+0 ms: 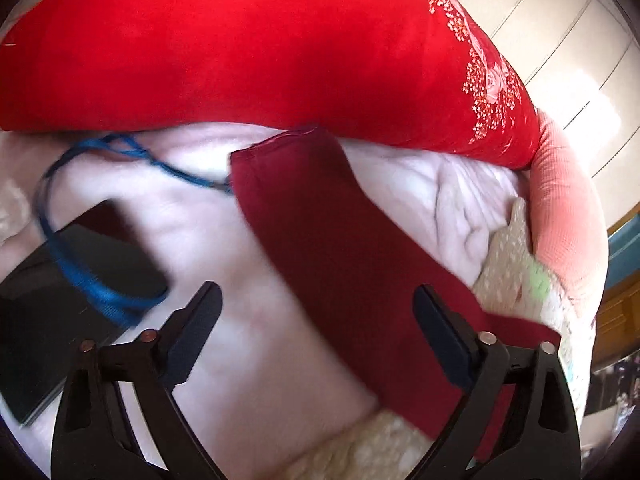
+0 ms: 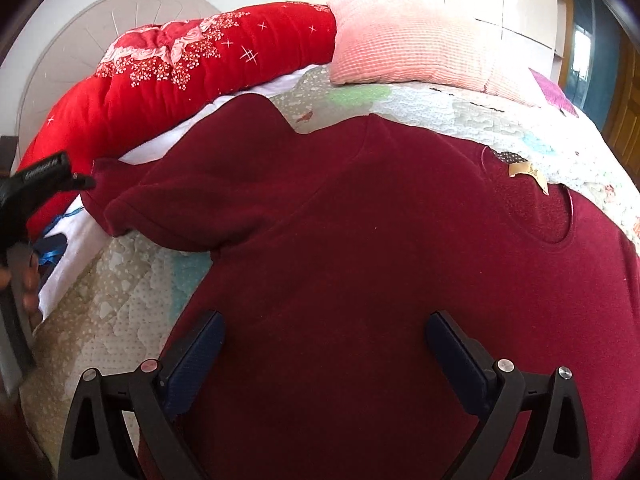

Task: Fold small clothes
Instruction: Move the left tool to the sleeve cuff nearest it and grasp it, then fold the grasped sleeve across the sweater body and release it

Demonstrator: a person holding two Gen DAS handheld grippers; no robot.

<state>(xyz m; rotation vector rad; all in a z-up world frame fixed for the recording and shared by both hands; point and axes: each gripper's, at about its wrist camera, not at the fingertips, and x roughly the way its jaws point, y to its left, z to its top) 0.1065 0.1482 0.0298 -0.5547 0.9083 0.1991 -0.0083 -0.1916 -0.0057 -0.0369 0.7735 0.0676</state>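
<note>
While nothing is yet gripped, both tools hang over the bed, so the scene reads:

Bed quilt point(image 2: 120, 320): pale patchwork cover, carrying everything else.
Red bolster point(image 2: 132, 96): long floral roll along the head end, with a pink pillow point(image 2: 404, 44) beside it.
Maroon sweater point(image 2: 360, 240): spread flat on the quilt, neckline and label to the right, one sleeve point(image 1: 320, 232) stretched out toward the bolster across a white sheet.
Right gripper point(image 2: 324, 352): jaws spread wide, empty, hovering above the sweater's body.
Left gripper point(image 1: 316, 332): jaws likewise released, poised near the sleeve; one finger overlaps the cloth in the picture, but blur makes contact hard to judge.
Dark flat object point(image 1: 80, 280): lies on the sheet under a blue cord point(image 1: 72, 248); possibly a tablet.
Step in hand: probably the start of the first fold, reaching for the sleeve.
Next move: calls for closing the left jaws on the sleeve cuff and carrying it inward over the chest, clear of the cord.
</note>
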